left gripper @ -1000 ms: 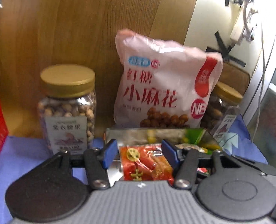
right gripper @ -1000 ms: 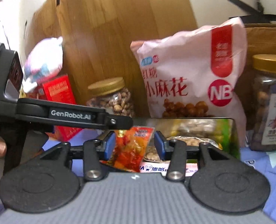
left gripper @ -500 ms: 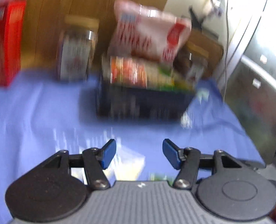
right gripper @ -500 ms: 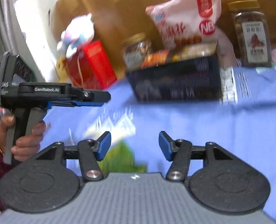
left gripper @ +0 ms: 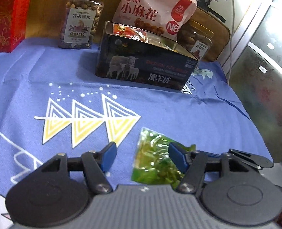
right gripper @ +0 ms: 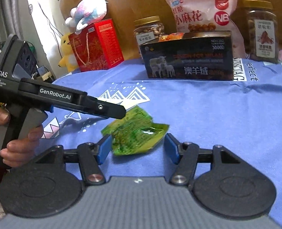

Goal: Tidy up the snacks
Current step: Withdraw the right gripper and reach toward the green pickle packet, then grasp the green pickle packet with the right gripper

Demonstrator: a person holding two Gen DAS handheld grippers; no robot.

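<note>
Both grippers hang low over the blue cloth (left gripper: pixel 179 105), near a green snack packet (right gripper: pixel 135 133) that lies flat on it. From the right wrist view, the right gripper (right gripper: pixel 137 147) has its blue pads set either side of the packet's near end, jaws opening and pressing nothing. The left gripper (left gripper: pixel 142 157) is also opening; its right pad overlaps the packet (left gripper: pixel 154 162) in the picture, but I cannot tell whether it touches. Neither holds anything.

My reading: this is the reach for the next loose snack, bound for the dark tin box (right gripper: pixel 188 57) at 12 o'clock, well apart from the packet, where an orange packet (right gripper: pixel 171 37) already pokes above the rim. Jars and a pink bag (right gripper: pixel 200 9) stand behind the box.

Seen from the right gripper, the packet's long axis runs from about 10 o'clock to 4 o'clock, with a crinkled corner pointing out toward 3 o'clock. From the left gripper it runs nearly 12 to 6.

The next move seems to call for 1 gripper to drop its pads to cloth level and close across the packet's short width, catching the thin foil edge without dragging the cloth, then lift toward the box
</note>
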